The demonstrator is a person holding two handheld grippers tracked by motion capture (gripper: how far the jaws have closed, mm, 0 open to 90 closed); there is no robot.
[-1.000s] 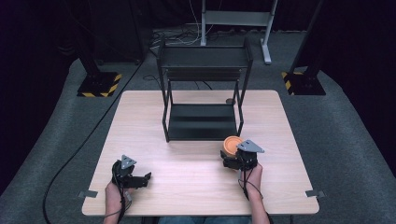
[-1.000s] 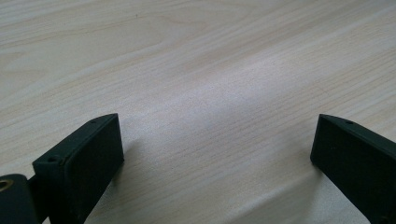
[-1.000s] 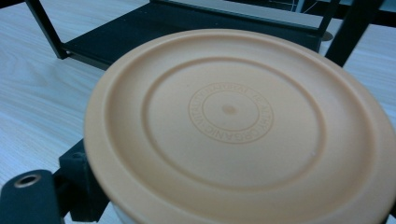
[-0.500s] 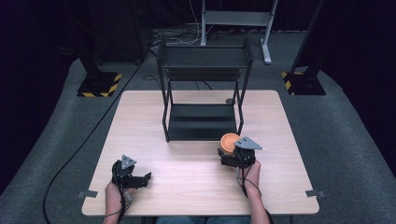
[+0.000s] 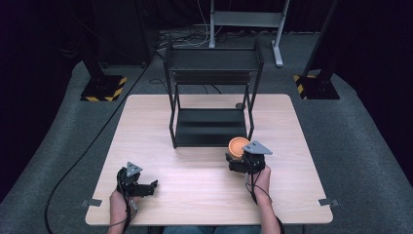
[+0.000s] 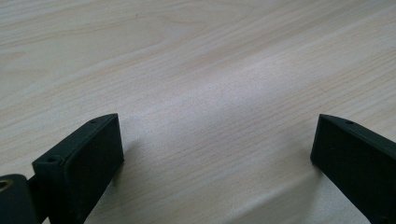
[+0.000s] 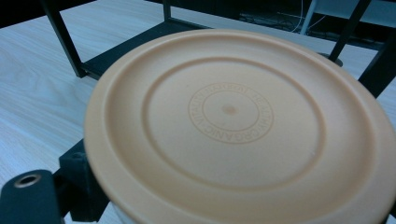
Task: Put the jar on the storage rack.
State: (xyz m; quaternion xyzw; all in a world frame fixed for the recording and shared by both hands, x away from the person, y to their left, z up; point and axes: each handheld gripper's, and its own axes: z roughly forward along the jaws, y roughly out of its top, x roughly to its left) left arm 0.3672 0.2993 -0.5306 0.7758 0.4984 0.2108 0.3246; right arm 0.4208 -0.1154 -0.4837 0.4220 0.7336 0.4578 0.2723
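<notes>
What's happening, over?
Left tool open, resting on table. Right tool holds orange plate, near black rack. Rack post close ahead.

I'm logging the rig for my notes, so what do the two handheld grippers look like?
Both are black. The left gripper and right gripper each carry a grey three-cornered plate on top, and a thin dark cable trails back along each forearm. The left gripper's fingers are flat, blocky black pads with small screw holes. No sleeves show.

A pale wood-grain counter [image 5: 204, 195] stands on grey carpet [image 5: 360, 146] in a dark, black-walled room. Behind it, a grey metal stand [image 5: 248, 19] rises amid loose cables, and black posts sit on yellow-and-black striped bases [image 5: 102, 90] at both sides.
</notes>
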